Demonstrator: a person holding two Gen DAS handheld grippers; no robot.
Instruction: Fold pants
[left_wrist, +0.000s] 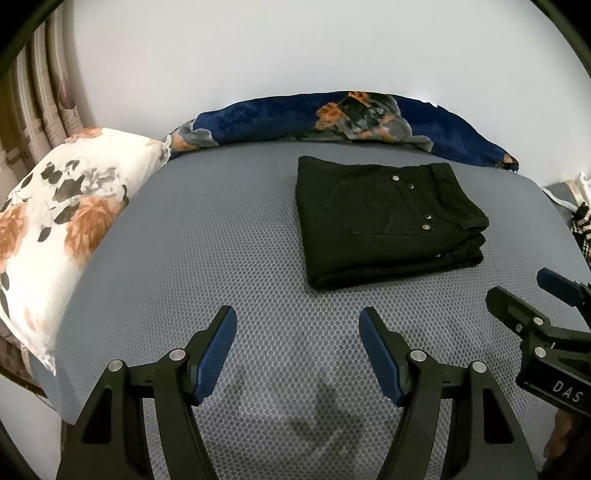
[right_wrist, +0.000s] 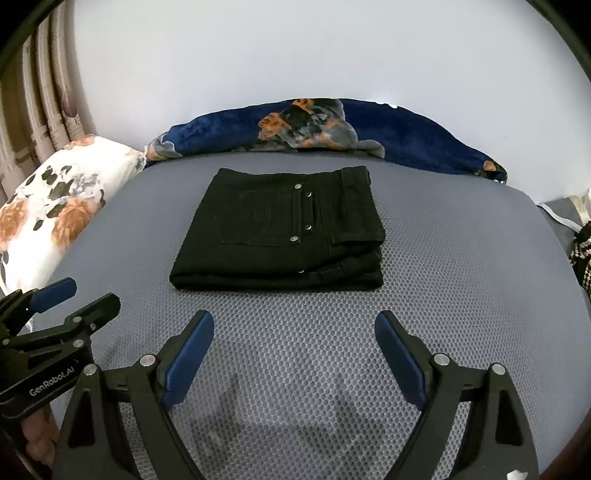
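Black pants (left_wrist: 384, 221) lie folded into a compact rectangle on the grey mesh mattress (left_wrist: 221, 258), back pocket and metal rivets facing up. In the right wrist view the same pants (right_wrist: 280, 232) rest straight ahead of the fingers. My left gripper (left_wrist: 297, 319) hovers open over bare mattress, nearer than the pants and to their left. My right gripper (right_wrist: 293, 323) is open too, just short of the pants' near edge, nothing between its blue pads. Each gripper shows in the other's view: the right gripper (left_wrist: 524, 291) at the right edge, the left gripper (right_wrist: 92, 291) at the left edge.
A floral white pillow (left_wrist: 55, 229) lies along the mattress's left side. A dark blue flowered blanket (left_wrist: 369, 114) is bunched along the far edge against a white wall. Curtains (left_wrist: 40, 92) hang at the far left. A striped knitted item (left_wrist: 583, 229) sits off the right edge.
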